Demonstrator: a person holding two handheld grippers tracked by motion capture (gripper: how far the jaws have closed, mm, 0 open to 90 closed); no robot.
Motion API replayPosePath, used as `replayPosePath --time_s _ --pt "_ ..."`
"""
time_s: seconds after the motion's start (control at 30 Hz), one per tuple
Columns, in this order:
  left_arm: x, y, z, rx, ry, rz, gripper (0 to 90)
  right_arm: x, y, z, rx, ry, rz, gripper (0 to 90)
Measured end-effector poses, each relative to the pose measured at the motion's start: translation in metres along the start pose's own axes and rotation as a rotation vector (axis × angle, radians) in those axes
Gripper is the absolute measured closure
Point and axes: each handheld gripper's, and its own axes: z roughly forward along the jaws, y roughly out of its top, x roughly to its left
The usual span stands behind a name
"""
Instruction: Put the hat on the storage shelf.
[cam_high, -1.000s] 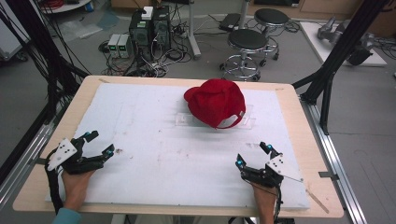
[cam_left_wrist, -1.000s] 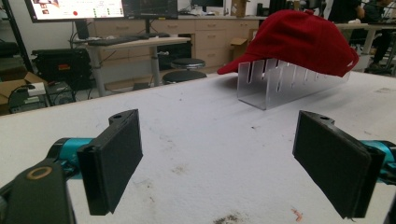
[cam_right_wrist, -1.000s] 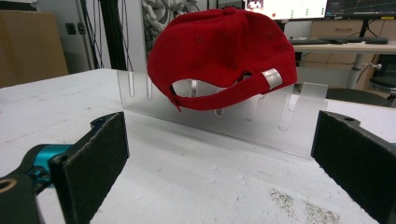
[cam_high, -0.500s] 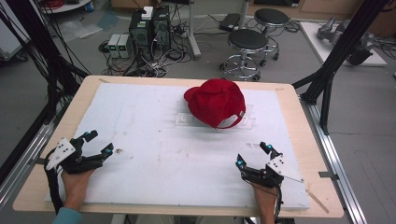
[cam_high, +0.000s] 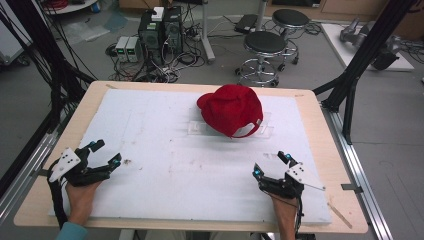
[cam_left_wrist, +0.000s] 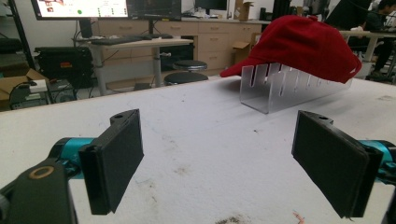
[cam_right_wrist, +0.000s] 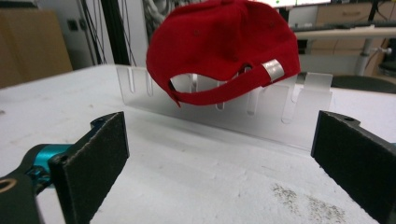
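Observation:
A red cap (cam_high: 231, 108) rests on a clear slotted acrylic rack (cam_high: 197, 127) at the far middle of the white board. The left gripper view has the cap (cam_left_wrist: 306, 44) and rack (cam_left_wrist: 280, 88) at upper right; the right gripper view has the cap (cam_right_wrist: 224, 44) straight ahead with its back strap facing me, on the rack (cam_right_wrist: 280, 112). My left gripper (cam_high: 106, 154) lies at the near left, open and empty (cam_left_wrist: 219, 165). At the near right my right gripper (cam_high: 271, 165) is open too, with nothing between its pads (cam_right_wrist: 219, 168). Both are well short of the cap.
The white foam board (cam_high: 165, 165) covers a wooden table (cam_high: 320, 130). Black frame posts (cam_high: 357, 65) stand at the table's sides. Stools (cam_high: 266, 47) and computer boxes (cam_high: 160, 30) sit on the floor beyond the far edge.

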Motion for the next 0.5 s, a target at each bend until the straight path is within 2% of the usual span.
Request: replayPosePath --time_s 0.17,0.2,0.33,0.37,0.4,0.5 --pt "0.000 0.000 0.000 -0.004 0.005 -0.011 16.7 0.001 0.015 0.004 -0.001 0.001 -0.018 3.0" --pt "0.001 0.000 0.000 0.000 0.004 -0.010 16.7 0.001 0.024 0.008 0.011 0.009 -0.028 3.0" --pt "0.001 0.000 0.000 -0.001 0.007 -0.013 16.7 0.002 0.044 0.014 0.020 0.016 -0.043 3.0" --pt "0.001 0.000 0.000 -0.001 0.005 -0.015 16.7 0.002 0.044 0.014 0.020 0.016 -0.043 3.0" --pt "0.001 0.000 0.000 0.000 0.006 -0.013 16.7 0.002 0.054 0.019 0.029 0.021 -0.060 3.0" --pt "0.001 0.000 0.000 0.000 0.006 -0.014 16.7 0.002 0.069 0.027 0.043 0.035 -0.077 3.0"
